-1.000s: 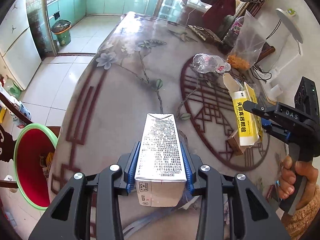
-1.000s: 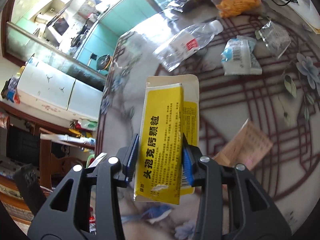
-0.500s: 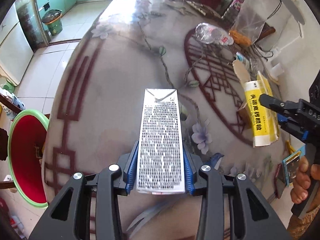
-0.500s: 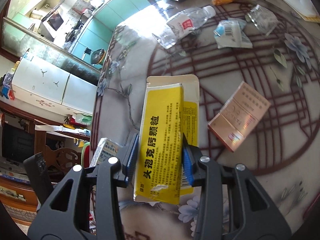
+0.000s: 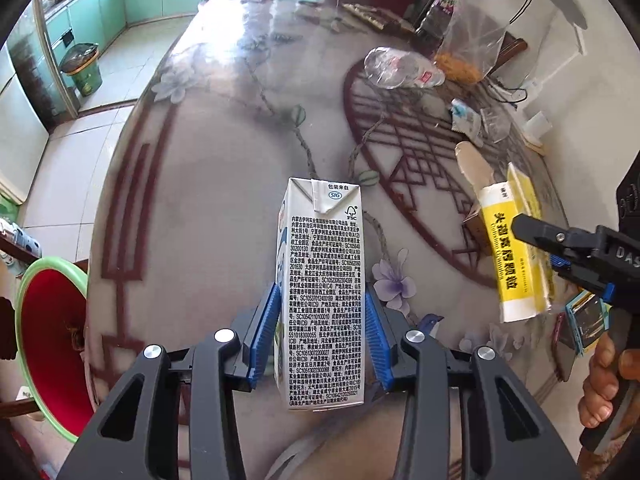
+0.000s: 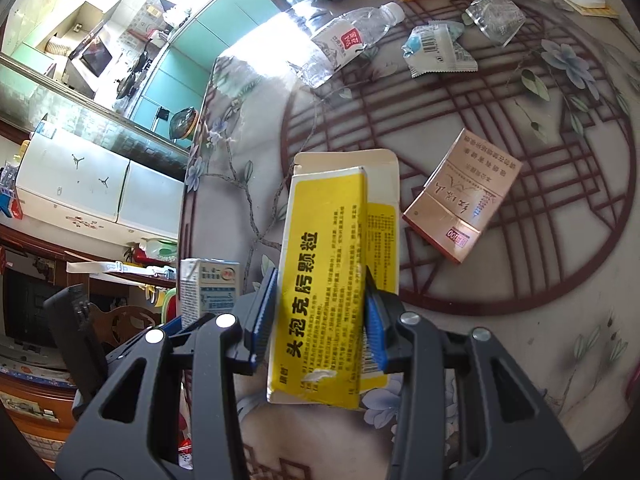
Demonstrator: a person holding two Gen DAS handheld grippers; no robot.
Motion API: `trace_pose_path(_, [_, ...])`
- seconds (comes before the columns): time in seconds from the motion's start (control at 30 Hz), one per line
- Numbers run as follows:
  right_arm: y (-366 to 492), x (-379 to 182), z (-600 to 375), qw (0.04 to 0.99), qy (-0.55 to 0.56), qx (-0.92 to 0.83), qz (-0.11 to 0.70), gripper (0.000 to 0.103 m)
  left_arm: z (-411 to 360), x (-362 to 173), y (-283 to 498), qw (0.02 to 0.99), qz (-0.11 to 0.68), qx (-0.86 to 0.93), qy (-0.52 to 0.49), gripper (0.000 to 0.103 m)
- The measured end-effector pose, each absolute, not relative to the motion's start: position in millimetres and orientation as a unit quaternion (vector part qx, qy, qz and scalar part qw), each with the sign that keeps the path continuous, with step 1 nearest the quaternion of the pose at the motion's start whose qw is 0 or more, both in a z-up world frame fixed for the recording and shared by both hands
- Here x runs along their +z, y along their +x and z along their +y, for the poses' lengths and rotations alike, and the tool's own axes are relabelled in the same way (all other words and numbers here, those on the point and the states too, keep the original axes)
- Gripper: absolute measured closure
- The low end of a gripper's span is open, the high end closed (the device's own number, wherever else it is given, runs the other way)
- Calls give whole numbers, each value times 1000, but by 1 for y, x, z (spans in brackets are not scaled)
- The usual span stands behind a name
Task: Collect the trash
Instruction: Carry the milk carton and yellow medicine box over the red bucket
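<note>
Where its printed side faces the left wrist camera, the white drink carton (image 5: 320,300) shows the marks "SIG" and "FSC" above a dense block of small black Chinese text. The left gripper (image 5: 322,332) pinches this carton between its blue pads (image 5: 264,332), above the near part of the glossy table with red lattice and flower pattern (image 5: 208,184). The flattened yellow cardboard medicine box (image 6: 320,280) carries large black Chinese characters along its length, and its top flap stands open. The right gripper (image 6: 316,320) is pressed on this box from both sides and holds it over the table, right of the carton. On the table far from the grippers lie a crushed clear plastic bottle with a red and white label (image 6: 344,40), a small white and blue snack wrapper with a barcode (image 6: 440,50) and a copper-coloured flat cigarette box (image 6: 464,196) marked "100". A clear plastic bag (image 5: 472,44) at the far right holds orange pieces. Left of the table stands a red basin with green rim (image 5: 52,340); its contents are unclear.
</note>
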State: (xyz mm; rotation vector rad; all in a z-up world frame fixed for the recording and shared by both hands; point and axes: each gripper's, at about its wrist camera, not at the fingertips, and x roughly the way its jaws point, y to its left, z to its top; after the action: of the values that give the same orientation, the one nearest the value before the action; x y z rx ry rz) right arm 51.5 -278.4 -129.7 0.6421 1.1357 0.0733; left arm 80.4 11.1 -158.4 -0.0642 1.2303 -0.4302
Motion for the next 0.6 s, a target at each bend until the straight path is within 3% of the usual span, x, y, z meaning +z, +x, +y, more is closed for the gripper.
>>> trace_pose_path(0.6, [54, -119, -225, 800, 279, 49, 529, 64, 79, -134, 74, 811, 549, -190, -72, 64])
